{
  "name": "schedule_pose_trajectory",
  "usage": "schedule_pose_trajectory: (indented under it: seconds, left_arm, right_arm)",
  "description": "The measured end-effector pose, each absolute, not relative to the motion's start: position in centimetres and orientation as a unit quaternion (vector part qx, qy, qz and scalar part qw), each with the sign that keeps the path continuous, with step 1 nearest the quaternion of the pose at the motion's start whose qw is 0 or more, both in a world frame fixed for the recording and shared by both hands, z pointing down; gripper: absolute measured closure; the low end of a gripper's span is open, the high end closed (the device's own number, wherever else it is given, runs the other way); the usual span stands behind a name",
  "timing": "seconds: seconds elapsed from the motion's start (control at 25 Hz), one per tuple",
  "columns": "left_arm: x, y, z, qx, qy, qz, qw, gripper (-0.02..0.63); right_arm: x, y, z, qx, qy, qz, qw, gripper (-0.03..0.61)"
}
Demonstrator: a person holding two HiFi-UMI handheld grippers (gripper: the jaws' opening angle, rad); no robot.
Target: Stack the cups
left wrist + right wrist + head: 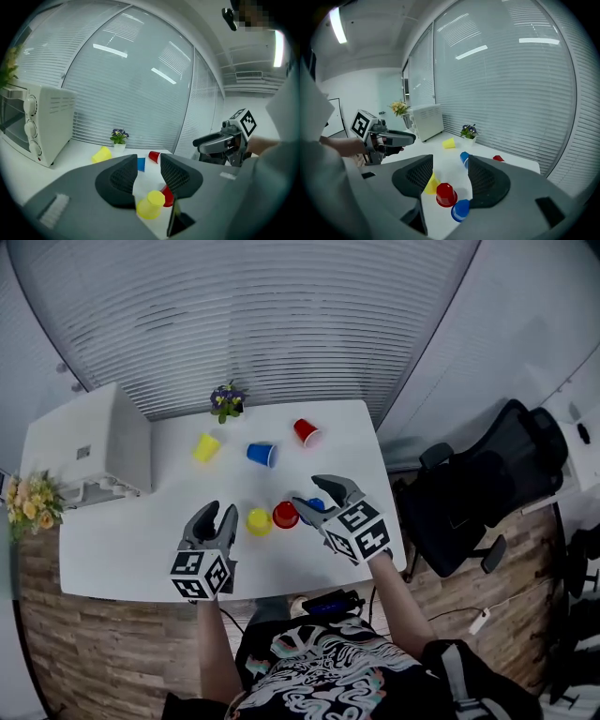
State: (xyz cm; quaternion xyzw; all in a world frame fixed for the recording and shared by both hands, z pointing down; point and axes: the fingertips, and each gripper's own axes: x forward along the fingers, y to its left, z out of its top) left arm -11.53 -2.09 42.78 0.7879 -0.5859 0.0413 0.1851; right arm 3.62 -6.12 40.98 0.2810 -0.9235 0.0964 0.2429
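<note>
Jaws spread and empty, the left gripper (217, 514) aims at the near yellow plastic cup (259, 521), the right gripper (314, 493) at the neighbouring red plastic cup (286, 515), probably for grasping.

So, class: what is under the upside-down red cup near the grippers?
The red cup stands mouth-down on the table; only table shows around its rim. Anything beneath it is covered by its wall.

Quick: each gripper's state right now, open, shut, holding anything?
Left gripper: open, holding nothing; a small yellow plastic cup sits near its jaws.
Right gripper: open, holding nothing; a small red plastic cup sits near its jaws.
</note>
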Motion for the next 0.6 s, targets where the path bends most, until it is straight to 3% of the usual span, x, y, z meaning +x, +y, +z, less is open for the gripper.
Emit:
schedule_pose_trajectory:
  seconds: [0.44,0.6]
  left_arm:
    - [-13.4,-9.1,47.0,0.804,-0.546,0.045,0.233,0.462]
    - [-13.7,-10.4,47.8,0.806,-0.530,-0.001,0.264,0.489]
  right_arm:
    - [-0.6,-13.0,44.6,0.255,-0.913,0.116,0.296,0.331]
    - [-1.9,-14.2,46.2,0.237,-0.908,0.123,0.324,0.314]
